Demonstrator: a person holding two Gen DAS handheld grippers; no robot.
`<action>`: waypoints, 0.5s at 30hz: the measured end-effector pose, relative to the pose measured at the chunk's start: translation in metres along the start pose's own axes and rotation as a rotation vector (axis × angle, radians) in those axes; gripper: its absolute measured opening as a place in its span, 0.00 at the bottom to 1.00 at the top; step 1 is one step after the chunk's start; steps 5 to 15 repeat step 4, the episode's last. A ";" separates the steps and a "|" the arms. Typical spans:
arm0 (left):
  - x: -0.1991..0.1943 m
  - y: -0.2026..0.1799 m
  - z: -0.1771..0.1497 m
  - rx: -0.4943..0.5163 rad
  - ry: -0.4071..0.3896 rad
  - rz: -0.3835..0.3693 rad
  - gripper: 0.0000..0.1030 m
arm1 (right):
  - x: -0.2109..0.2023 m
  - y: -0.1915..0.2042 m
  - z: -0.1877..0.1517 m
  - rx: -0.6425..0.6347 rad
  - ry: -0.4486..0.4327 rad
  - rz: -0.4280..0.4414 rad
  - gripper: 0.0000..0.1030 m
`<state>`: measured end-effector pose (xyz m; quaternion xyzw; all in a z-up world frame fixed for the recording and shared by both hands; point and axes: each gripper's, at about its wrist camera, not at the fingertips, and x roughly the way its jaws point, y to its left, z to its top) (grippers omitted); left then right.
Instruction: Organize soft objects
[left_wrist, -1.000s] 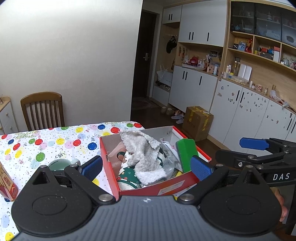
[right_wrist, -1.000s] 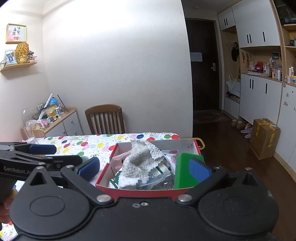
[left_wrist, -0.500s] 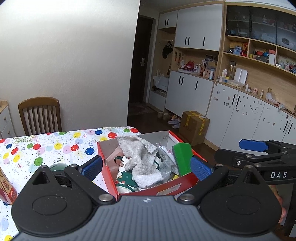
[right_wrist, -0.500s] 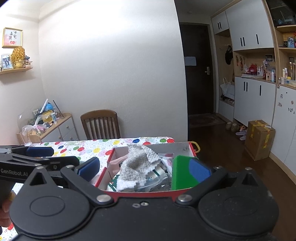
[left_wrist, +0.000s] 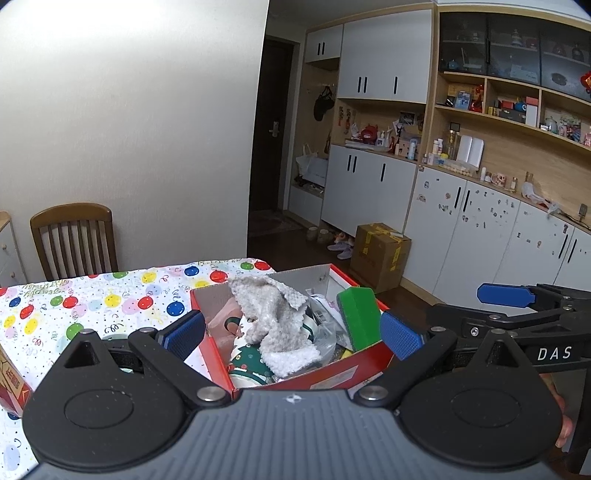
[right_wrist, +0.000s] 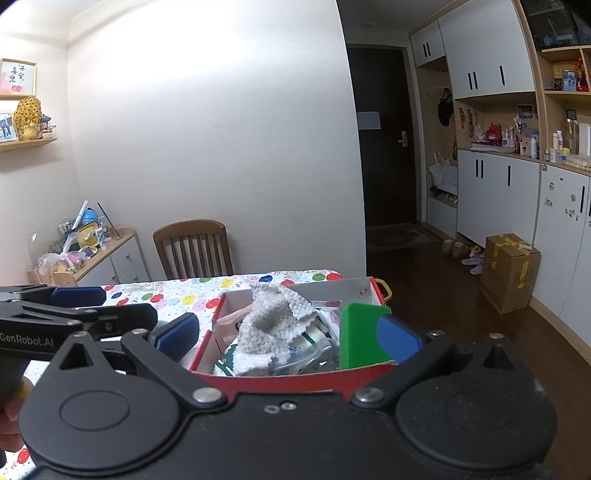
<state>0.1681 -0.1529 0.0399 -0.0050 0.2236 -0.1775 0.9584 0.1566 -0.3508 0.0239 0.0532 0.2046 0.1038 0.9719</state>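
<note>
Here, left claw (left_wrist: 291, 334) wide, marked "GenRobot.AI", right claw (right_wrist: 288, 332) wide, marked "DAS", red box (left_wrist: 332, 373) between.

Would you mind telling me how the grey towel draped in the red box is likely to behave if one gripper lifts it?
The grey towel lies crumpled and draped over other items, so it will probably hang limp. It looks light. Its folds may drag neighbouring things in the red box.
</note>
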 end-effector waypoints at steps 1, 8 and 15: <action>0.000 0.000 0.000 0.000 0.002 -0.001 0.99 | 0.000 0.001 -0.001 0.001 0.000 -0.001 1.00; -0.001 0.002 -0.001 0.002 0.011 -0.006 0.99 | -0.001 0.004 -0.002 0.004 0.004 -0.005 1.00; -0.001 0.002 -0.001 0.002 0.011 -0.006 0.99 | -0.001 0.004 -0.002 0.004 0.004 -0.005 1.00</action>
